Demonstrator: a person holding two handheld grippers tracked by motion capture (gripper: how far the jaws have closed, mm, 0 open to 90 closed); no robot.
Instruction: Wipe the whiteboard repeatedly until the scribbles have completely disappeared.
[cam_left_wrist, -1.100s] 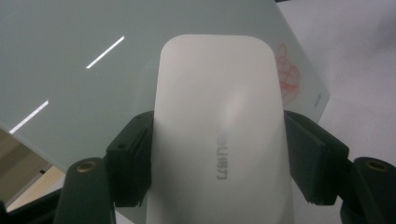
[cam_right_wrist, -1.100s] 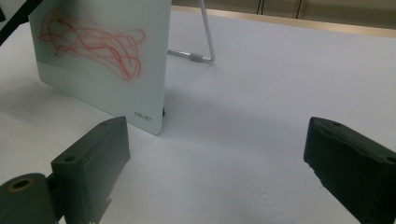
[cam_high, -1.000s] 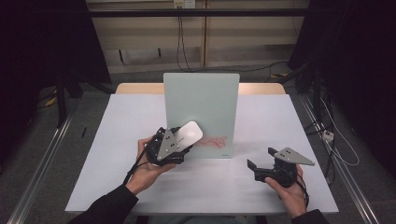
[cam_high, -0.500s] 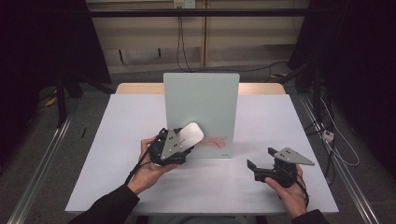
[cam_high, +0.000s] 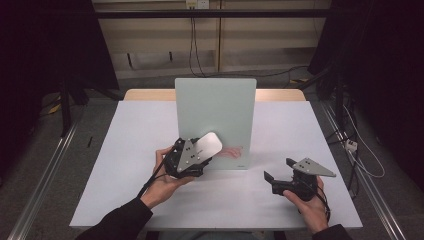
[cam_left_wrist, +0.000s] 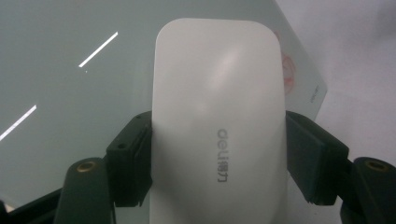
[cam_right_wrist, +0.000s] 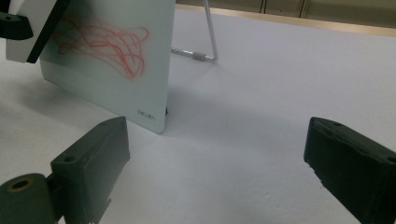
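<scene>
The left gripper (cam_left_wrist: 219, 154) clamps a white eraser (cam_left_wrist: 219, 116) by its long sides; the "deli" print reads in the left gripper view. The eraser (cam_high: 206, 146) lies against the upright glass board (cam_high: 216, 120), beside red scribbles (cam_high: 231, 151). The right gripper view adds the board's wire stand (cam_right_wrist: 205, 42) — and the right gripper (cam_right_wrist: 219, 154), jaws spread, empty. Neither gripper has shifted since the earlier frames. White table (cam_high: 140, 130); dark room.

The white eraser (cam_left_wrist: 219, 126) and the glass board (cam_right_wrist: 107, 70) both read "deli".
</scene>
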